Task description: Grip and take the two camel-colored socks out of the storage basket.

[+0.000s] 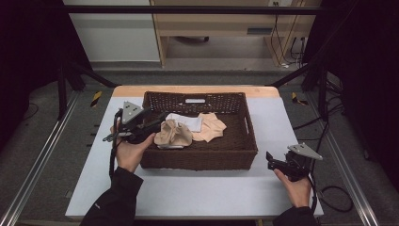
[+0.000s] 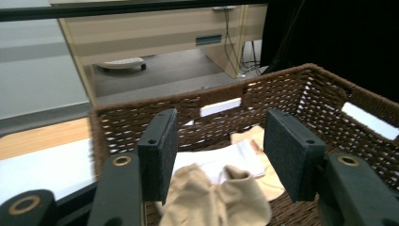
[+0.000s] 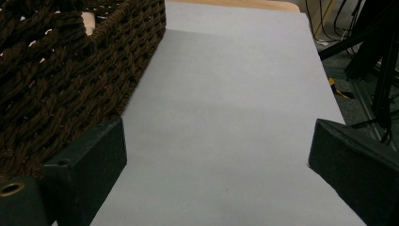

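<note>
A dark brown wicker basket (image 1: 200, 155) sits in the middle of a pale grey table (image 1: 202, 193). Inside it lie three pieces of cloth: a bunched tan cloth (image 1: 173, 133) at the near left, a white cloth (image 1: 186, 121) behind it, and a flatter beige cloth (image 1: 210, 126) to the right of those.

The left gripper (image 1: 153, 123) is held over the basket's left rim, its jaws reaching in toward the tan cloth. In the left gripper view the left gripper (image 2: 219, 153) has its jaws spread apart with nothing between the pads. The tan cloth (image 2: 219, 197) sits just below and slightly ahead of the gap between them, a bunched peak rising toward the gap; whether the pads touch it cannot be told. The white cloth (image 2: 221, 162) lies ahead of the jaws, and the beige cloth (image 2: 261, 146) lies beyond it, nearer the right jaw. The basket's far wall (image 2: 211, 101) stands ahead of both jaws.

The right gripper (image 1: 273, 160) is held low over the table, well right of the basket's near right corner. In the right gripper view the right gripper (image 3: 216, 155) has its jaws wide apart and empty, with bare table (image 3: 226, 117) between and ahead of them. The basket wall (image 3: 61, 89) runs just beside the left jaw and stretches ahead of it.
</note>
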{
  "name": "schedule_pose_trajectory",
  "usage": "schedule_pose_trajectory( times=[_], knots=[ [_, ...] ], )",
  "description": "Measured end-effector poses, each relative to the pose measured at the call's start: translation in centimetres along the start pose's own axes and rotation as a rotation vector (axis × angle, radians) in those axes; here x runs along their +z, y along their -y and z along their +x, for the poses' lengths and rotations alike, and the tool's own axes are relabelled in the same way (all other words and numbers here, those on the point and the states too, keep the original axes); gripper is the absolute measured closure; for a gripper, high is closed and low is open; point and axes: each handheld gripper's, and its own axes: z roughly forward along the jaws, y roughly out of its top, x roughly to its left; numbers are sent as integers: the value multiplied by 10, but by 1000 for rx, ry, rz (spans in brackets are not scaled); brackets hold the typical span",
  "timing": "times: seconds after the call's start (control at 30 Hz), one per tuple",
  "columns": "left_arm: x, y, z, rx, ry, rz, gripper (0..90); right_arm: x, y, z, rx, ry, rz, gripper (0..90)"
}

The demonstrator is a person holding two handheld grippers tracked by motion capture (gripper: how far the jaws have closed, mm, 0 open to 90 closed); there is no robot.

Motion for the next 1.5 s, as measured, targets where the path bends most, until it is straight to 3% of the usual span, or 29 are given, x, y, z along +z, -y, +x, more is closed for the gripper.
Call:
schedule_pose_trajectory(
  times=[0.1,0.37,0.63,0.8,1.13,1.5],
  knots=[
    [10,0,-6,15,2,3,450,0,0,0,-1,1,1,51],
    [32,-5,-13,-2,18,-27,470,1,0,0,-6,3,4,52],
    [66,-5,-18,32,15,27,458,3,0,0,-12,5,11,52],
    [83,2,-15,14,20,65,457,3,0,-1,-11,6,12,52],
    [94,19,-16,50,17,132,446,3,0,-1,-14,7,15,52],
    [99,39,-18,59,25,189,445,5,1,-1,-16,5,25,51]
  ],
)
